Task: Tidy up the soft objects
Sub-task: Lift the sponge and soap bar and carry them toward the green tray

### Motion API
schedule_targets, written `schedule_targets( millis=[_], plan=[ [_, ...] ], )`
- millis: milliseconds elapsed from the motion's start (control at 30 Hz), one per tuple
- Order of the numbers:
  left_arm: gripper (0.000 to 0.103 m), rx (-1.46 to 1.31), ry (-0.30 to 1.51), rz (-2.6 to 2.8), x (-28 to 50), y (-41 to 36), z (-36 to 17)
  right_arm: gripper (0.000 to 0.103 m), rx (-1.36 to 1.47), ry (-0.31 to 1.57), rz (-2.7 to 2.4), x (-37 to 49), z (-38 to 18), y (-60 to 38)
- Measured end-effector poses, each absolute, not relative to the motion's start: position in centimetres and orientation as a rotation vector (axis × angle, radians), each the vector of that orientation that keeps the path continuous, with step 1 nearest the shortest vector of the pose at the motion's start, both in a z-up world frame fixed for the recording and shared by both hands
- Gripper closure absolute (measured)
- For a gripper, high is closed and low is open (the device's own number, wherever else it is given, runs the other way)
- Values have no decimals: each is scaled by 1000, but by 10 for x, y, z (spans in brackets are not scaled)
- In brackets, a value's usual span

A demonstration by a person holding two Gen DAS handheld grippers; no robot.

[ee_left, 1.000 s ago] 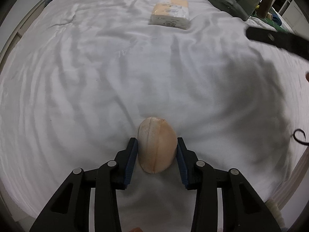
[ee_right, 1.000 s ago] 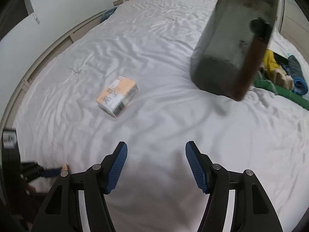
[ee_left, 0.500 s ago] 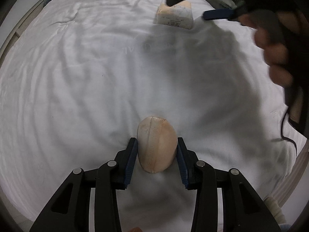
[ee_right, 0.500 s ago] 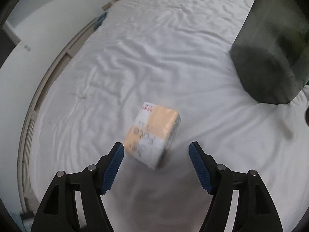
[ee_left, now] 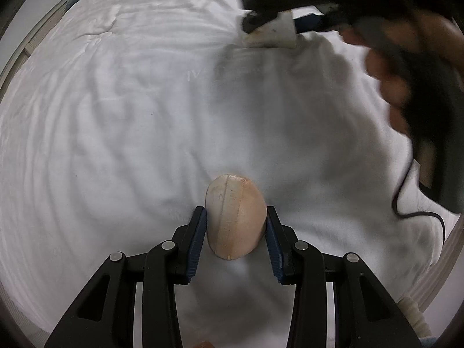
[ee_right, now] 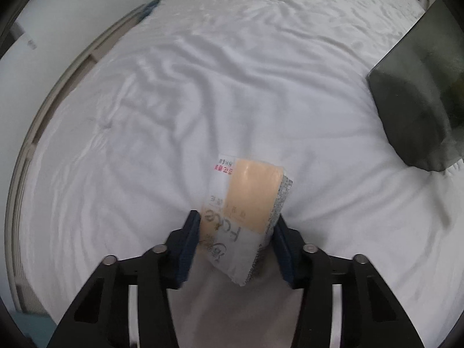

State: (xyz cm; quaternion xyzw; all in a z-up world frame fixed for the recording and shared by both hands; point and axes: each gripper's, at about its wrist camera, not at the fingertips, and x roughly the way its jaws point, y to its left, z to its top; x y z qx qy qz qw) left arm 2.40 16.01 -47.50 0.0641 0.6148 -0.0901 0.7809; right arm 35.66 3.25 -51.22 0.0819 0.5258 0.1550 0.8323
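On the wrinkled white bed sheet (ee_left: 121, 133), the left gripper (ee_left: 236, 237) points steeply down with its blue-padded jaws clamped on a peach-coloured, egg-shaped soft pad (ee_left: 235, 220); the pad stands between the two pads with a stitched seam running along its length, its rounded upper end sticking out past the fingertips and its lower tip resting against the sheet. Farther up the bed in the same view, a person's hand (ee_left: 391, 87) carries the right gripper (ee_right: 236, 235), blurred here, which sits over a pack of tissues (ee_left: 272, 33). From the right wrist view, the tissue pack (ee_right: 249, 211), wrapped in clear film with an orange panel and printed lettering, lies askew on the sheet with its near end between the blue pads. The right jaws have just been closing, and both pads now sit against the sides of the pack, the film pinched slightly at the right pad, so the grip looks made. The pack's far end reaches out beyond the fingertips towards the middle of the bed. A dark grey fabric bin (ee_right: 420, 110) stands on the sheet off to the right, well apart from the pack.
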Motion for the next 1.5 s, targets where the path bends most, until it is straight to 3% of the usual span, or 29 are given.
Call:
schedule_targets(
  millis=[433,967,1033,1100,1200,1500],
  plan=[
    [68,133,1332,-173,32,138,-480,59,153,1258,536,232,-527,-40],
    [69,130,1335,-150,32,134,-482,54,134,1250,501,224,-536,-36],
    [71,128,1335,-146,33,134,-482,55,132,1251,500,224,-533,-37],
    [85,129,1335,-141,35,135,-481,57,127,1246,499,225,-532,-37],
    [96,114,1347,-128,38,138,-479,62,108,1234,503,224,-529,-35],
    [98,153,1351,-87,46,120,-468,72,53,1208,517,222,-522,-27]
  ],
)
